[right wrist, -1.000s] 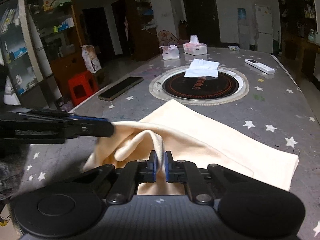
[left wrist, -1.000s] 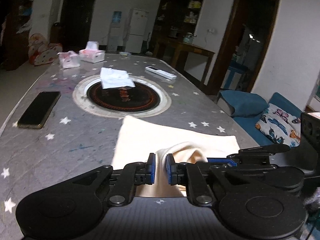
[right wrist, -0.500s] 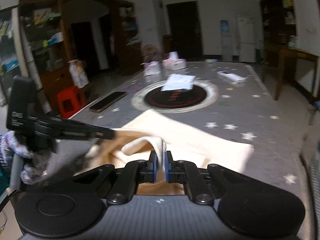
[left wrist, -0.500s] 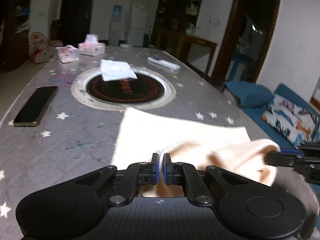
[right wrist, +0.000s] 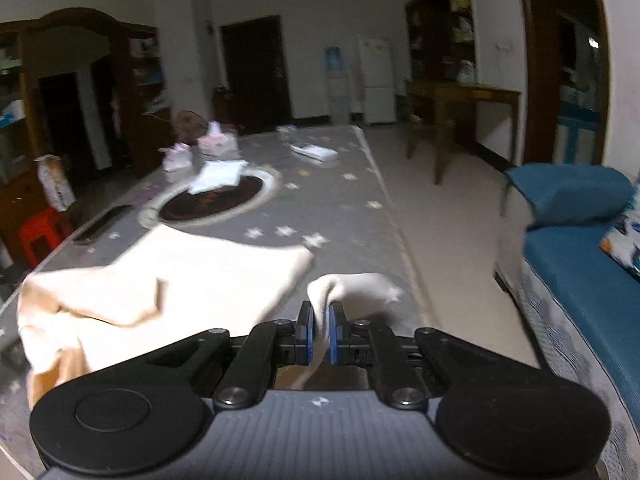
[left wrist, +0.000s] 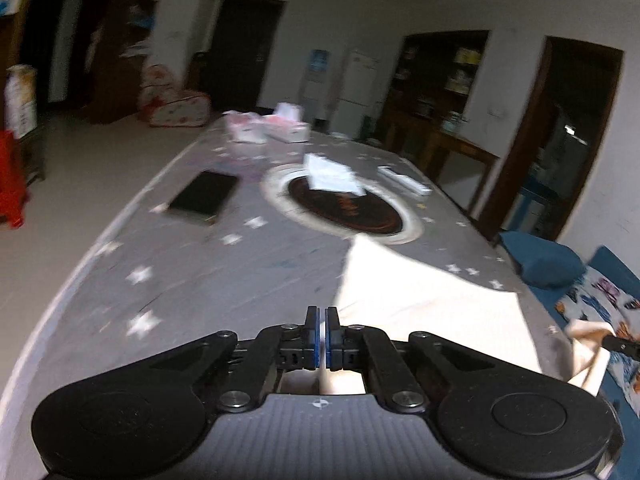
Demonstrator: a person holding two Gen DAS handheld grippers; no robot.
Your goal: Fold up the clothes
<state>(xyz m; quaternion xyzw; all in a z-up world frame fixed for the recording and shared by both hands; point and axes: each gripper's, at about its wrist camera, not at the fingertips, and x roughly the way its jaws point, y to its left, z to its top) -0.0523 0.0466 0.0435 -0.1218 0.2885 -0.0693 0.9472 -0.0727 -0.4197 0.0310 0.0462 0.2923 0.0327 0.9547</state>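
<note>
A cream garment point(left wrist: 424, 308) lies spread on the grey star-patterned table point(left wrist: 208, 276). My left gripper point(left wrist: 322, 334) is shut on the garment's near edge; cloth shows under its jaws. In the right wrist view the garment point(right wrist: 192, 280) stretches leftward, its far left end bunched and hanging. My right gripper point(right wrist: 321, 326) is shut on a raised corner of the garment point(right wrist: 352, 284) near the table's right edge. In the left wrist view that corner point(left wrist: 588, 332) and the right gripper's tip sit at the far right.
A round dark hotplate point(left wrist: 344, 208) with a white cloth point(left wrist: 332, 174) on it sits mid-table. A phone point(left wrist: 202, 198), tissue boxes point(left wrist: 288, 130) and a remote point(left wrist: 404, 180) lie further back. A blue sofa point(right wrist: 588, 280) is on the right.
Both grippers have swung apart, the left to the left and the right to the right, pulling the garment out wide. The views have turned and are motion-blurred.
</note>
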